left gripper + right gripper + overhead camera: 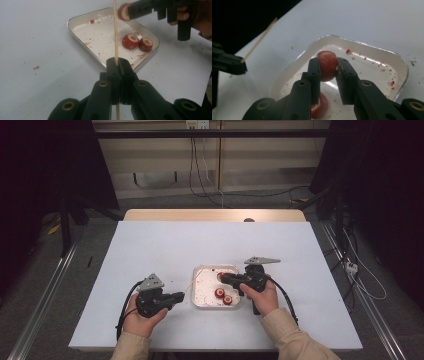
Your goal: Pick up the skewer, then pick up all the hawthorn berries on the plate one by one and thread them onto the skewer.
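Note:
My left gripper is shut on a thin wooden skewer that points up toward a shallow white tray. In the high view this gripper sits left of the tray, with the skewer slanting toward it. My right gripper is shut on a red cored fruit piece and holds it just above the tray. Two more red cored pieces lie side by side in the tray's near right part. The skewer tip and the held piece are close but apart.
Red crumbs and juice spots speckle the tray floor and the white table cover around it. A bare wooden strip borders the table's far side. Dark floor, cables and metal rails surround the table.

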